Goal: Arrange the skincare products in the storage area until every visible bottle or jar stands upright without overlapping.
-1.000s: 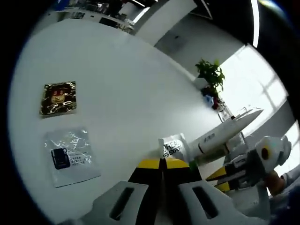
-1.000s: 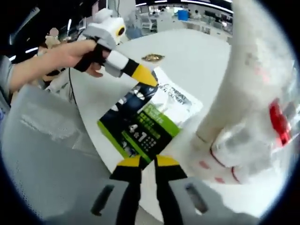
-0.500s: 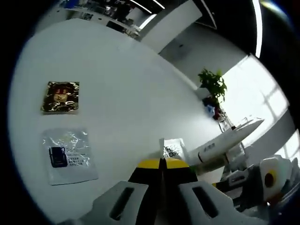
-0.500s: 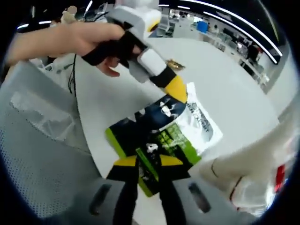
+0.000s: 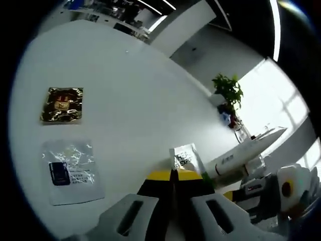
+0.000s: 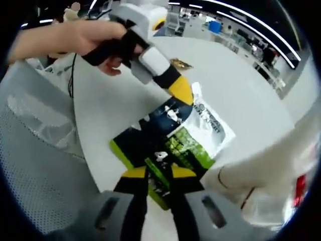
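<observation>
While right gripper point(image 6: 158, 172) jaws pinched green sachet point(image 6: 168, 145) at 6 o'clock, left gripper point(image 6: 181, 91) jaws stayed closed, empty; lift gently, avoid white tube point(image 6: 266, 165).

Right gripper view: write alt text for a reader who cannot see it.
Yellow-tipped tongs rise from the bottom edge over a flat green, black and white sachet lying on a white table. A hand holds a second pair of tongs, tip resting on the sachet's far end. A white tube lies blurred at right.
</observation>
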Demonstrator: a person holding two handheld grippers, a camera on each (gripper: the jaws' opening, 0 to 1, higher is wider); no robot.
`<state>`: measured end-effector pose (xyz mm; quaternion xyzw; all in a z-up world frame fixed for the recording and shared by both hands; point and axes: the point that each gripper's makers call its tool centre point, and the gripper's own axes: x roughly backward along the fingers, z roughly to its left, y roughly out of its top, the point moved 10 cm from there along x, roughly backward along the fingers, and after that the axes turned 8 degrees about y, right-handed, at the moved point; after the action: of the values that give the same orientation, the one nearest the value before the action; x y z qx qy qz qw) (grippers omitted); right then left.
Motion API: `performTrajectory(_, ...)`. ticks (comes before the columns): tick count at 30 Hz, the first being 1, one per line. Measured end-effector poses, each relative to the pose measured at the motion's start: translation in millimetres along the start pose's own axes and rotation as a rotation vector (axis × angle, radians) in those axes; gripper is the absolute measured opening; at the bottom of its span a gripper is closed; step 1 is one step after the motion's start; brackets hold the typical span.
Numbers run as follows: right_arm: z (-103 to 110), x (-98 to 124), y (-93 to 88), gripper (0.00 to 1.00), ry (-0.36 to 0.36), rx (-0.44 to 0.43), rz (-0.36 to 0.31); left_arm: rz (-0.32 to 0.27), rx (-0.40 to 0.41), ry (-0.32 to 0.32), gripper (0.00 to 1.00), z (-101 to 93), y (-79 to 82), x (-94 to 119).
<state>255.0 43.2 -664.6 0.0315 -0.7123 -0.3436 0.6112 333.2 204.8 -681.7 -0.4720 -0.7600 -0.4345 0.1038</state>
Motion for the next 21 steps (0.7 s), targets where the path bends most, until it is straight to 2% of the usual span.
performTrajectory(8, 3, 0, -0.5, 0.16, -0.003, 0.009, 0.006, 0.003, -0.047, -0.002, 0.00, -4.2, 1.2, -3)
performTrajectory(10, 1, 2, -2.3, 0.16, 0.001, -0.002, 0.006, 0.012, -0.091, 0.005, 0.00, -6.5, 1.4, -5)
performTrajectory(15, 0, 2, -3.9, 0.17, 0.010, -0.032, -0.001, 0.002, -0.121, -0.011, 0.00, -6.1, 0.6, -7)
performTrajectory(19, -1, 2, -4.0, 0.17, 0.017, -0.048, -0.002, 0.007, -0.200, 0.003, 0.07, -8.3, -1.6, -8)
performTrajectory(21, 0, 2, -4.0, 0.17, 0.016, -0.044, -0.002, 0.009, -0.212, 0.006, 0.09, -10.8, -1.3, -7)
